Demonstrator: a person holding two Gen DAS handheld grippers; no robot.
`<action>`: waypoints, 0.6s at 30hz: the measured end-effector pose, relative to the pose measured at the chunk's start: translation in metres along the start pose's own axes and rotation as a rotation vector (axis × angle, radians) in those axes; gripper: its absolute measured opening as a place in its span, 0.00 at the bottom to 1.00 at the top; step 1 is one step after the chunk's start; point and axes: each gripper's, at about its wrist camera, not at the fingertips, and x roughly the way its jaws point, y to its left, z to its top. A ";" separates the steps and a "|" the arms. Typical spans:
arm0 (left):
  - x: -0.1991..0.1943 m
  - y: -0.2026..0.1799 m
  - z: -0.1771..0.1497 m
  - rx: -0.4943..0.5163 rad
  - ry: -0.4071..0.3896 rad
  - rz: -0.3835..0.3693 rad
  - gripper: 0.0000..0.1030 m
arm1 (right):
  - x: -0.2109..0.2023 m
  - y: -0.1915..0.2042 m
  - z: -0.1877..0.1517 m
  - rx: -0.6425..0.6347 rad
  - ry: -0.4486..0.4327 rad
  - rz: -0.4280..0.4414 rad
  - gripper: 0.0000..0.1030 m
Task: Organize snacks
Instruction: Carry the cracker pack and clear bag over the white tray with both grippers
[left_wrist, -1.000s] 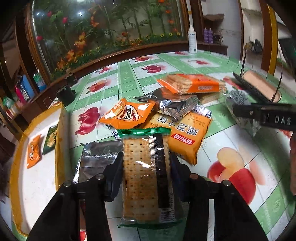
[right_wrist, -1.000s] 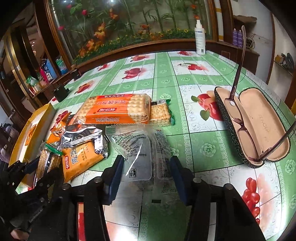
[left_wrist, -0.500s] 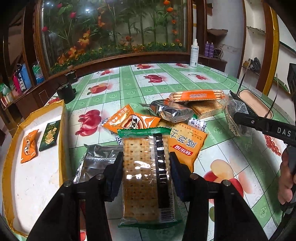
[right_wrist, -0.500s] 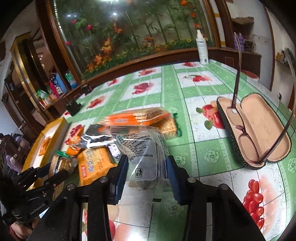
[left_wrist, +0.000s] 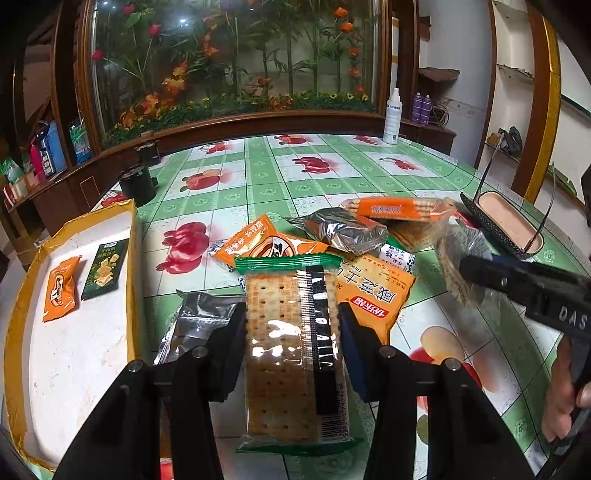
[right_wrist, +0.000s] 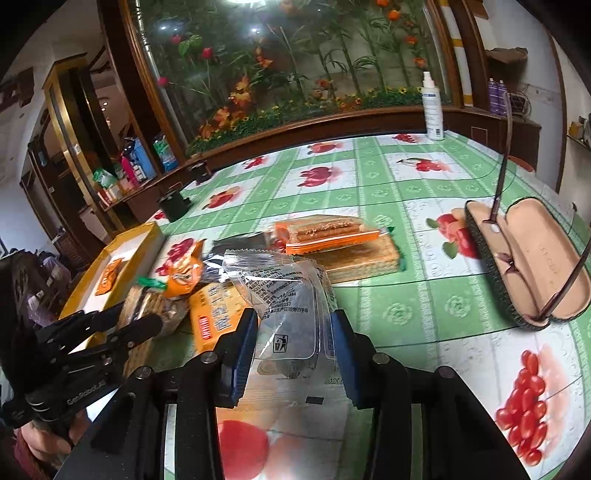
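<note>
In the left wrist view our left gripper (left_wrist: 291, 328) is clamped on the green-edged cracker pack (left_wrist: 290, 354), one finger on each long side. The pack's long axis runs 6 to 12 o'clock, its green sealed end pointing to 12, toward the snack pile (left_wrist: 332, 240). The yellow-rimmed tray (left_wrist: 133, 266) lies at 9 o'clock, holding a small orange packet (left_wrist: 61, 290) and a dark green packet (left_wrist: 105, 267).

In the right wrist view our right gripper (right_wrist: 293, 341) is closed on the clear plastic packet (right_wrist: 284, 306), long axis also toward 12 o'clock, its crimped end leaning slightly to 11. The open glasses case (right_wrist: 532, 258) sits at 3 o'clock.

Compared with a second ago, both packs sit higher above the tablecloth (right_wrist: 369, 177), the pile looks lower and flatter, and the clear packet now overlaps the pile from above.
</note>
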 end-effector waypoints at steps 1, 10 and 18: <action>0.000 0.000 0.000 0.000 0.000 0.002 0.45 | 0.000 0.004 -0.002 -0.001 0.001 0.013 0.43; -0.005 0.003 0.001 -0.017 -0.011 -0.005 0.45 | 0.003 0.038 -0.014 -0.037 0.014 0.126 0.43; -0.004 0.003 0.001 -0.011 -0.008 0.003 0.45 | 0.005 0.039 -0.016 -0.033 0.008 0.108 0.43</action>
